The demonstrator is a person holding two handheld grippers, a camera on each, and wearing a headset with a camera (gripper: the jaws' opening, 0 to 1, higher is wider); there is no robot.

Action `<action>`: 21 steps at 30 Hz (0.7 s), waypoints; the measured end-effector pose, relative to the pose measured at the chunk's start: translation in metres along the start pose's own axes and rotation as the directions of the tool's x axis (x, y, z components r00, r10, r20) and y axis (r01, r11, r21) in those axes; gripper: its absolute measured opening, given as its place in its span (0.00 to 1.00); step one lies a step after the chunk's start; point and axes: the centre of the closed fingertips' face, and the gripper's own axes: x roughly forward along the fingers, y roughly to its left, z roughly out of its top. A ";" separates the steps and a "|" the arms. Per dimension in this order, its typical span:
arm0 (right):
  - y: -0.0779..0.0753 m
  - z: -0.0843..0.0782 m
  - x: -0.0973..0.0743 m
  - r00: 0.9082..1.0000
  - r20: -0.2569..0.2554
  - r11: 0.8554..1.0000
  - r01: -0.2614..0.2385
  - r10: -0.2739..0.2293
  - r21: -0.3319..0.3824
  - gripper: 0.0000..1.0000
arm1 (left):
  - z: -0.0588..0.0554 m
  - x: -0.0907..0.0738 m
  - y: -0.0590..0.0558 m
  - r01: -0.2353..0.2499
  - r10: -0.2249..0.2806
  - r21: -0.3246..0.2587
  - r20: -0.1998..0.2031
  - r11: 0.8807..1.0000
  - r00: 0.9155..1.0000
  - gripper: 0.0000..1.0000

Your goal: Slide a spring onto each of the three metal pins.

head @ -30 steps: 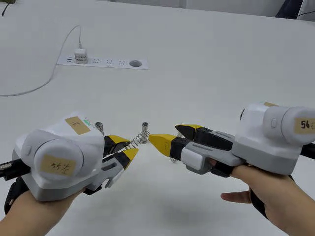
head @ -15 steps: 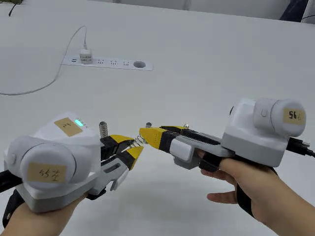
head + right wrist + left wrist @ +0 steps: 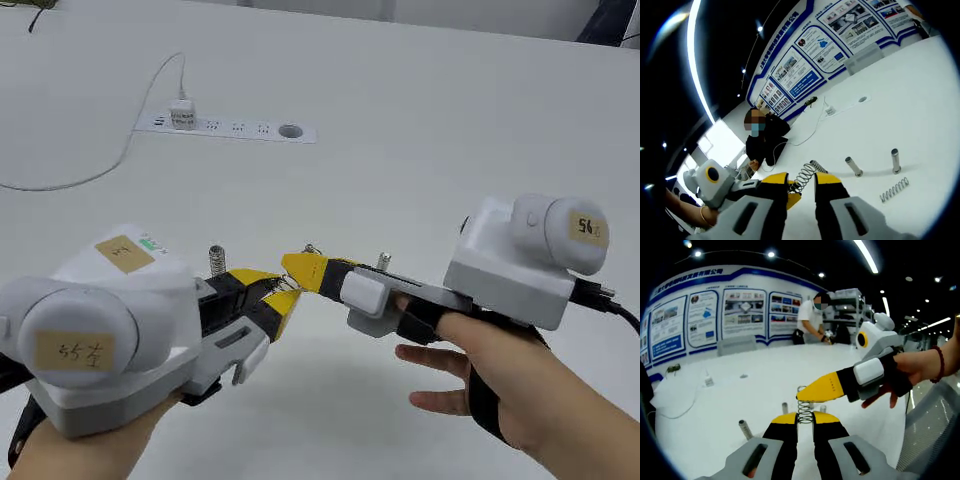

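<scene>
A small steel spring (image 3: 290, 285) hangs in the air between my two grippers. My left gripper (image 3: 275, 290) is shut on its lower end, seen up close in the left gripper view as the spring (image 3: 804, 407) standing between the yellow tips. My right gripper (image 3: 298, 268) meets it from the right, shut on the upper end of the spring (image 3: 805, 176). Behind the tips stand three metal pins: the left pin (image 3: 216, 260) wears a spring, the middle pin (image 3: 312, 248) and the right pin (image 3: 380, 258) are bare. A loose spring (image 3: 894, 190) lies by the pins.
A white power strip (image 3: 225, 128) with a plugged charger (image 3: 181, 113) and its cable (image 3: 110, 165) lies at the back left of the white table (image 3: 420, 120). A person (image 3: 810, 320) stands at the table's far side; another person (image 3: 762, 132) sits further off.
My right gripper, open a second ago, has shut and come left to meet the spring held in my left gripper. The head camera has shifted too.
</scene>
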 end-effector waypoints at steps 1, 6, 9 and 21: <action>0.001 0.000 0.000 1.000 0.003 1.000 -0.002 0.002 0.007 0.20 | 0.000 0.000 0.000 -0.002 0.002 -0.004 0.003 1.000 1.000 0.10; 0.001 0.002 0.001 1.000 0.015 0.999 -0.009 0.008 0.045 0.17 | 0.001 -0.002 0.002 -0.002 0.003 -0.029 0.016 1.000 1.000 0.10; 0.002 0.002 0.001 1.000 0.015 0.998 -0.012 0.011 0.055 0.13 | 0.002 -0.003 0.001 -0.002 0.002 -0.038 0.018 0.999 1.000 0.10; 0.010 0.001 0.001 0.998 0.025 0.996 -0.061 0.059 0.066 0.12 | 0.001 -0.003 0.001 -0.005 0.005 0.017 -0.013 1.000 1.000 0.11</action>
